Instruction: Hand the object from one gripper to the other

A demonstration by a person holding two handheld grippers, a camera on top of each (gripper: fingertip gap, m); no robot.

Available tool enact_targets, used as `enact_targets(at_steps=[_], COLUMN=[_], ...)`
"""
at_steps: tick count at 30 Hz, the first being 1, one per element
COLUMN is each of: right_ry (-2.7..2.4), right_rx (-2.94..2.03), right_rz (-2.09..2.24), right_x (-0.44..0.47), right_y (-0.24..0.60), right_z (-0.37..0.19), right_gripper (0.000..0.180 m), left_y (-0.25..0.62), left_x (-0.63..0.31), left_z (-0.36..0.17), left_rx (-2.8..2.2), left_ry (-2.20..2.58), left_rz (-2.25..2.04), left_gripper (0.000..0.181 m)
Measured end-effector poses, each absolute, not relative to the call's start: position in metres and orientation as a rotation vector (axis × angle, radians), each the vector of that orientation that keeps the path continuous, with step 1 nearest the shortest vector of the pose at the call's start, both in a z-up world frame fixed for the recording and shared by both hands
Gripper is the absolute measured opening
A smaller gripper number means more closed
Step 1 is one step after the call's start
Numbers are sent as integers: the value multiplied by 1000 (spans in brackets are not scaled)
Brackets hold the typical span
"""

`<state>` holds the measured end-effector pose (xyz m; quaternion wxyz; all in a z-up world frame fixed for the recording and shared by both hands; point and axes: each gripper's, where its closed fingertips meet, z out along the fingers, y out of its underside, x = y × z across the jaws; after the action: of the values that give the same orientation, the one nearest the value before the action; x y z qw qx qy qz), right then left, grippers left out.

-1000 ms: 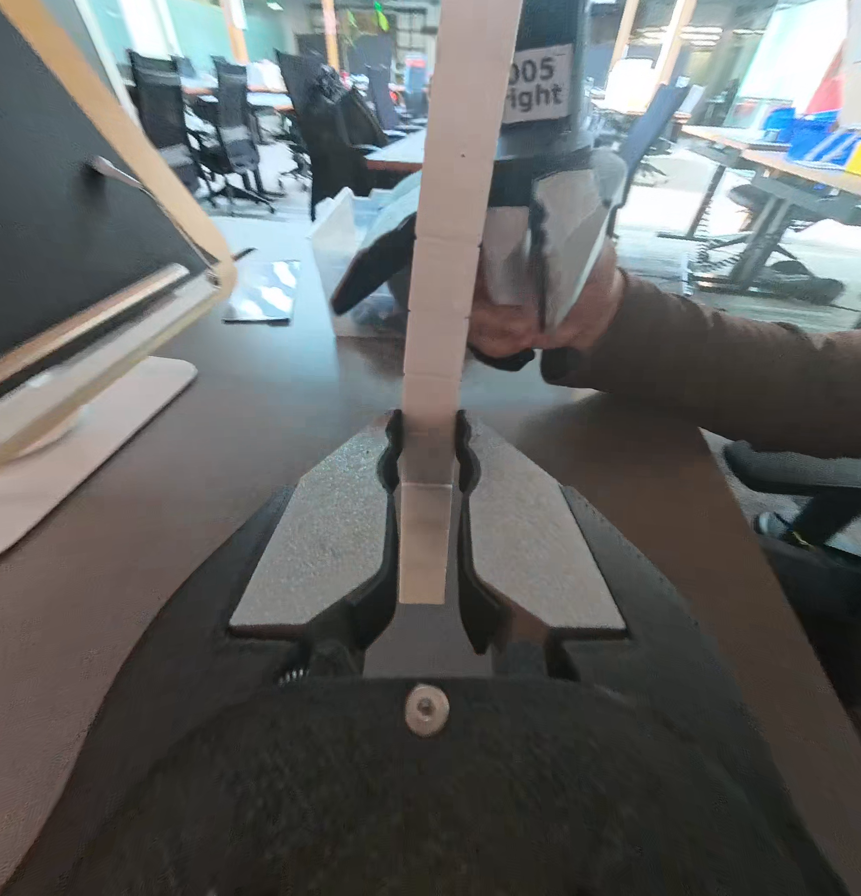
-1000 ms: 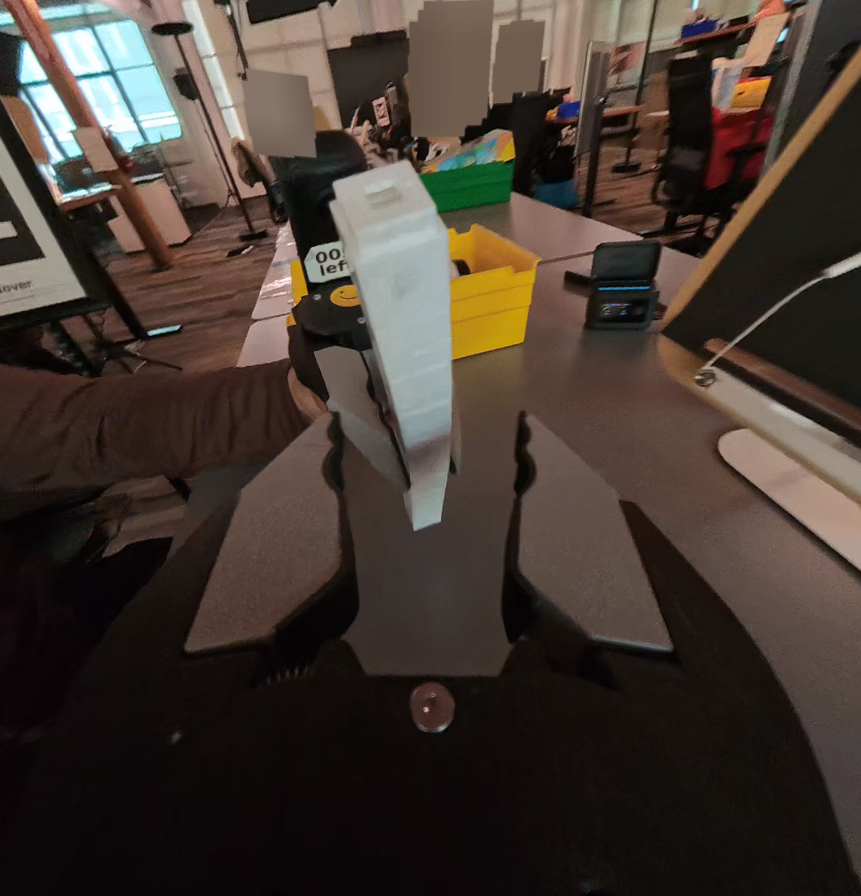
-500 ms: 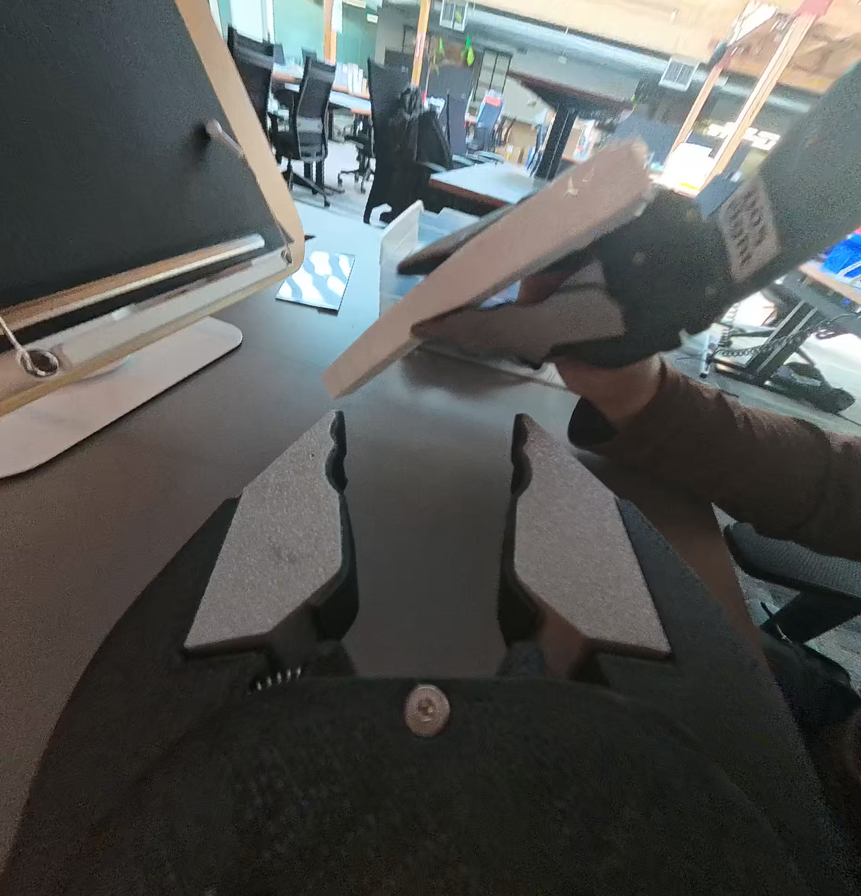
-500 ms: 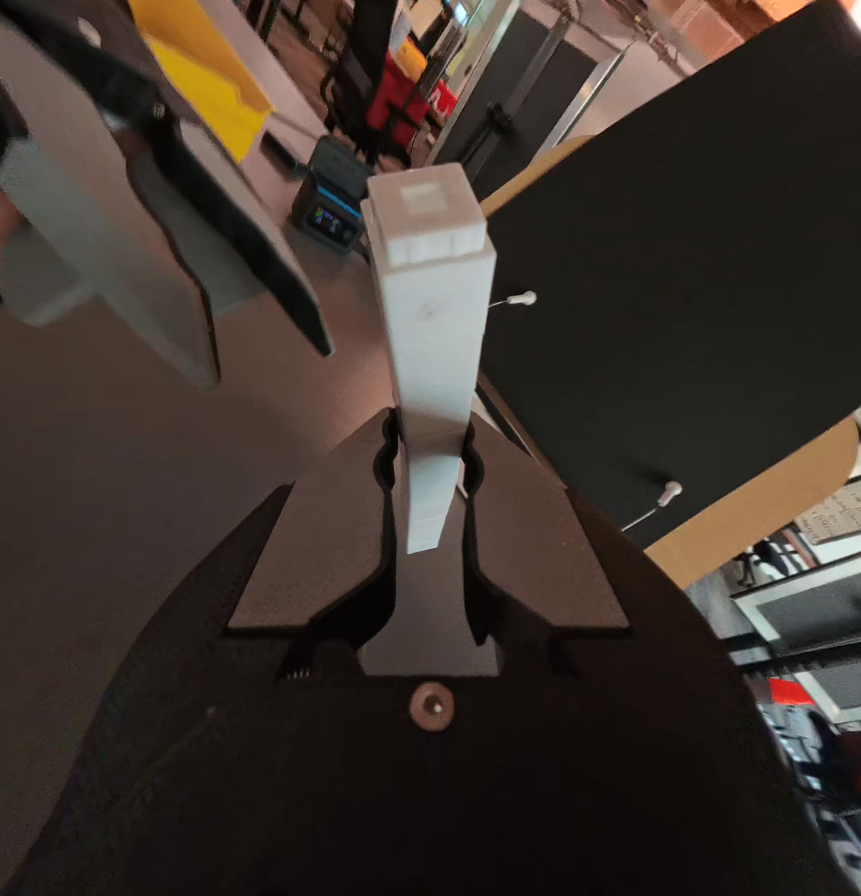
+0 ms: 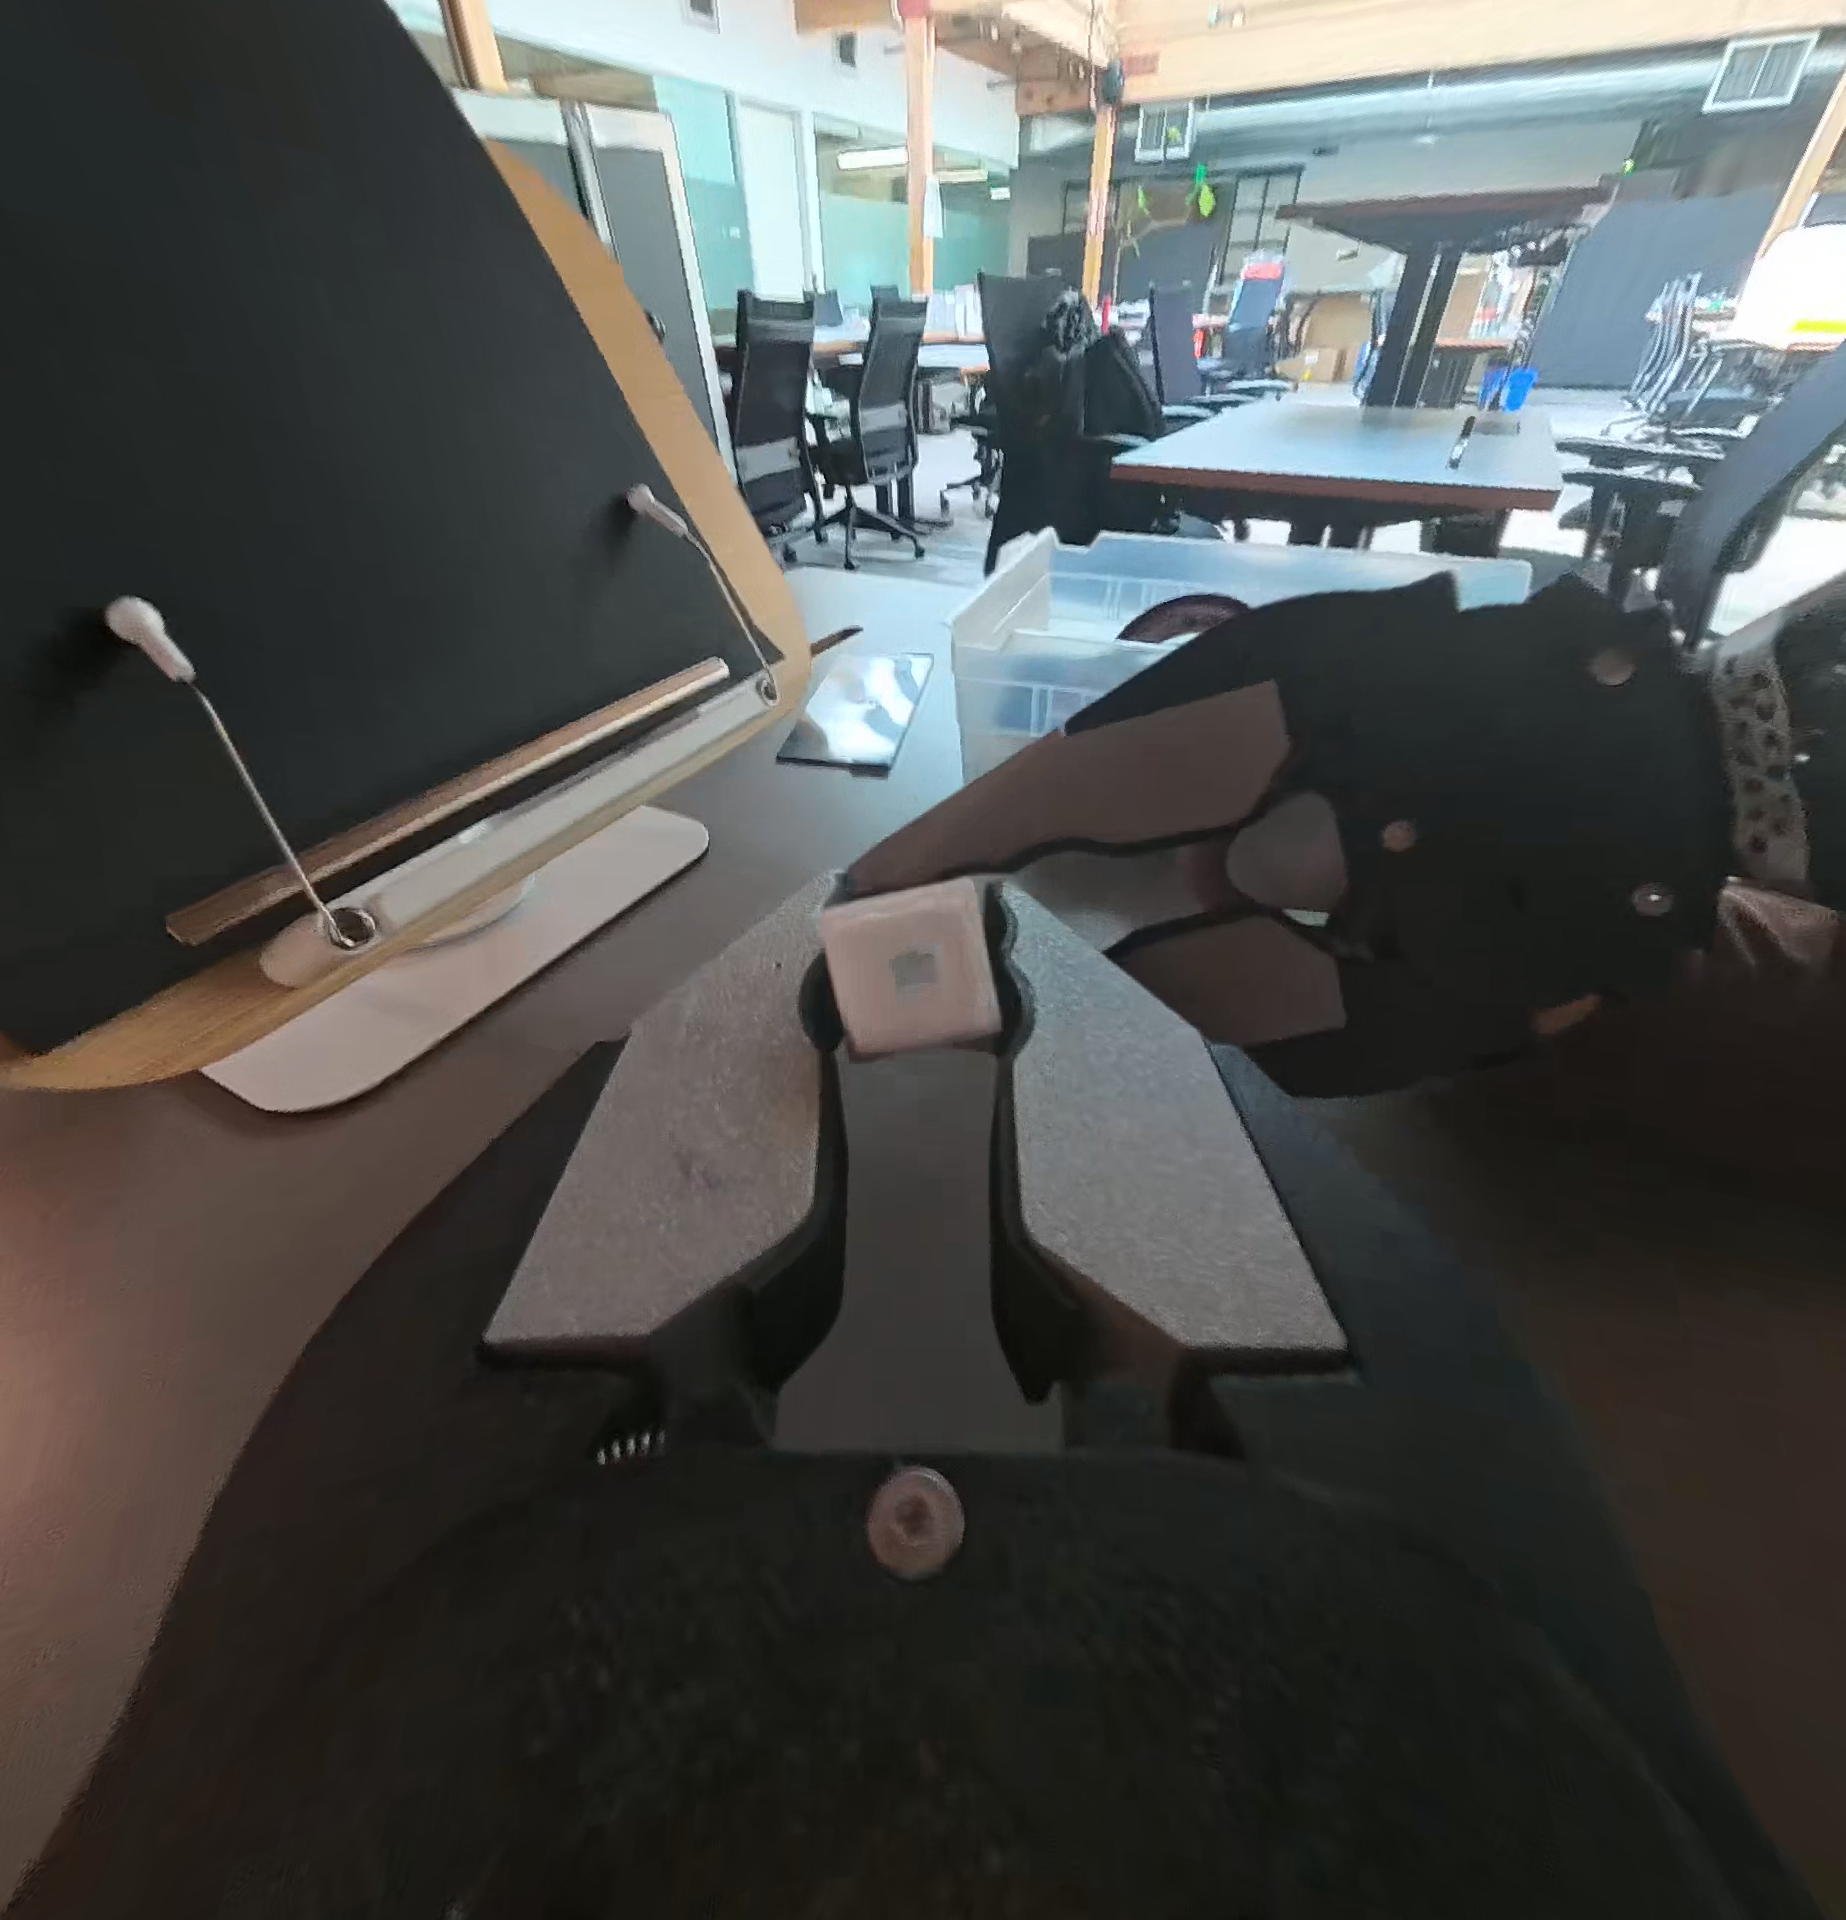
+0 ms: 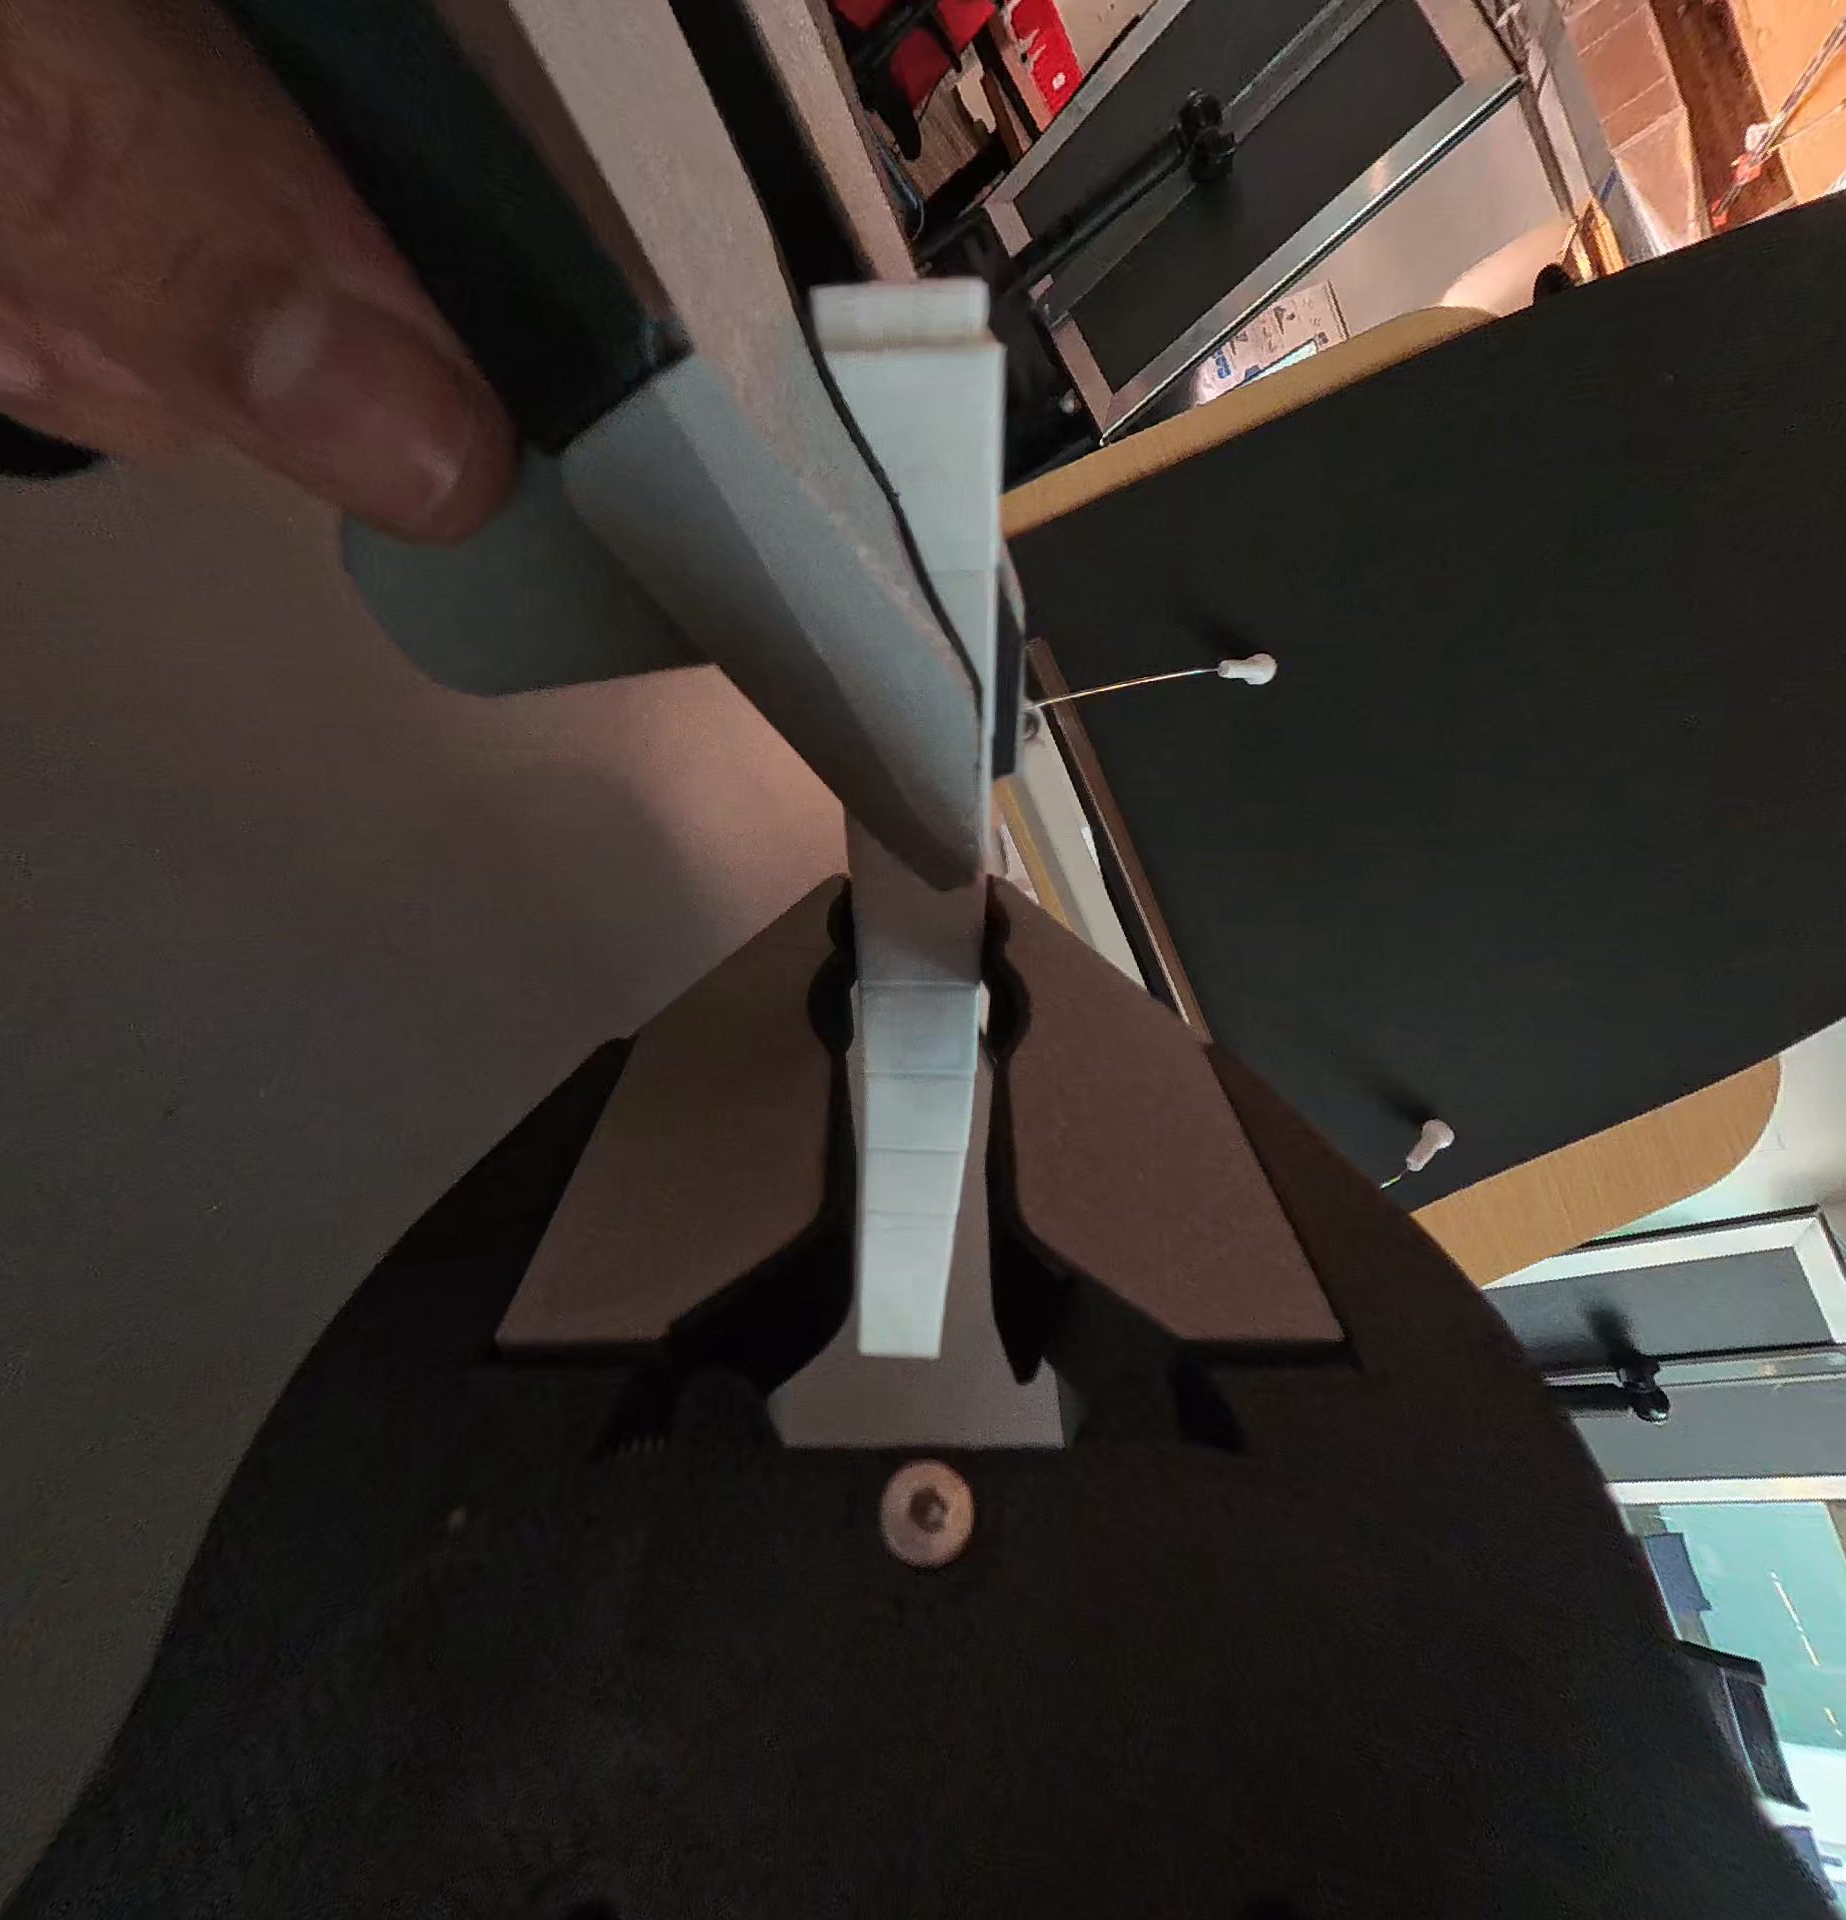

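White bar (image 5: 911, 971) up in the air over the dark table (image 5: 119, 1247), not resting on anything, caught between both tools at once. Seen end-on from the left wrist camera: square end face with a small recess, sitting right at the tips of the left gripper (image 5: 911, 935). Fingers there drawn in, one against each flank of the bar, no gap showing on either side. So, by the look of it, gripping.

From the right wrist camera, the same bar running straight out between the fingers of the right gripper (image 6: 919, 914), near end tucked deep toward the palm, tips pinched on it partway along. Closed on the bar too, then. One grey finger of the other tool lying slantwise across the far half, a thumb (image 6: 223, 343) pressing on its body at upper left.

Reads as the middle of the handover: two grips on one bar, neither released.

To do this well: confirm the receiving grip is firm and square on flat faces before the giving side lets go. Open the giving fingers fully, then draw back straight along the bar's axis, no twisting, so nothing levers it out. Keep the receiver motionless meanwhile.

Black board on its wood-rimmed stand (image 5: 275, 416) near the table's left edge, clear bin (image 5: 1054, 623) toward the far edge; worth steering clear of both.
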<state>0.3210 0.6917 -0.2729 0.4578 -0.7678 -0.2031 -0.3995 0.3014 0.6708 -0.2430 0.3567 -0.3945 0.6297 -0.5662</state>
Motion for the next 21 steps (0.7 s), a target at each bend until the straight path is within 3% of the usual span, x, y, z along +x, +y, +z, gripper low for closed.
enact_targets(at_steps=[6,11,15,21], right_ry=[-318,-10,132,294], right_rx=[-1856,-1626,-1561,-1200], right_rz=[-633,98,894,1328], right_x=[317,302,275,287], right_y=[683,664,670,668], right_z=[-257,-209,-219,-197], right_gripper=[31,37,60,68], left_y=[702,737,724,673], left_x=[302,297,282,265], left_z=[-236,-212,-186,-175], left_rx=[-1013,-988,-782,-515], left_ry=[1534,1286,1195,1263], left_rz=[-1437,-1426,-1449,-1448], left_gripper=[20,21,21,22])
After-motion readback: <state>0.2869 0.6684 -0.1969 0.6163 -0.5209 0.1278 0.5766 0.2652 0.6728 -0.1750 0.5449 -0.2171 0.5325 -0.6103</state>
